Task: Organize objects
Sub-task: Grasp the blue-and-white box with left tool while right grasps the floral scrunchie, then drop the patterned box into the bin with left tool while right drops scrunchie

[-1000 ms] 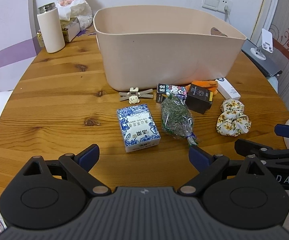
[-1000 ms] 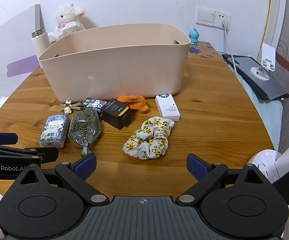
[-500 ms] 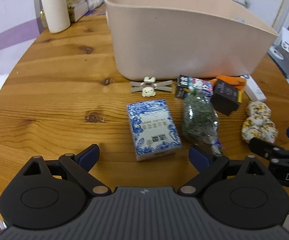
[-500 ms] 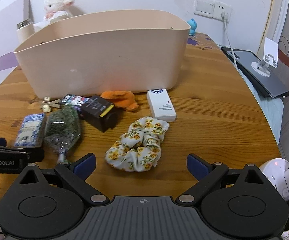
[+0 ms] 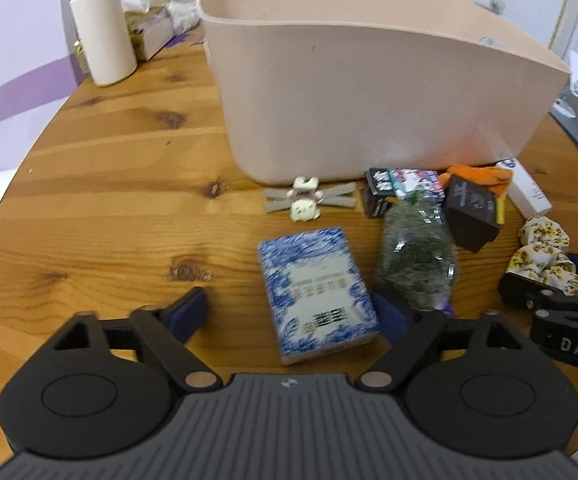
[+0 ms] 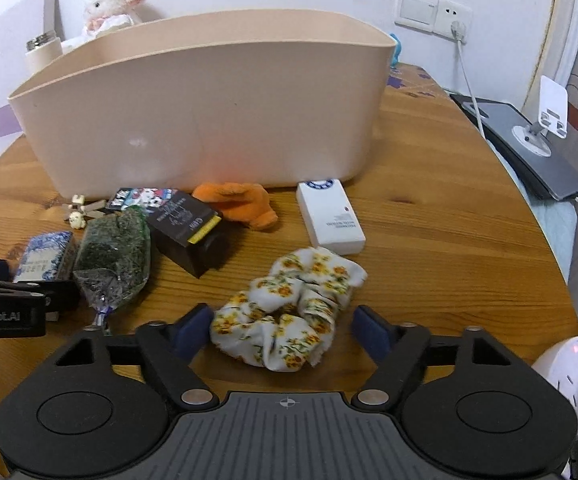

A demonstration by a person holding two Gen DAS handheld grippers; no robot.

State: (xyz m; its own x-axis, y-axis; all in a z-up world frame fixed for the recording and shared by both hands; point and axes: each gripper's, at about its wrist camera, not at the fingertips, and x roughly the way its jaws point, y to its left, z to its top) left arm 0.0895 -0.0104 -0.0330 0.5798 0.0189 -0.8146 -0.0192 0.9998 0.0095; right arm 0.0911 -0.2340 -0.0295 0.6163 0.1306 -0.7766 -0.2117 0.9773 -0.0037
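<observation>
Left gripper: I hold it low over the table, jaws spread wide, blue pads apart.
Right gripper: I hold it low too, jaws open, one blue pad on each side.
Relation: my left gripper sits just beside the right, both pointing forward.

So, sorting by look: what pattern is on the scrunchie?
White scrunchie with small yellow-orange flowers; clearest in the right wrist view.
</observation>
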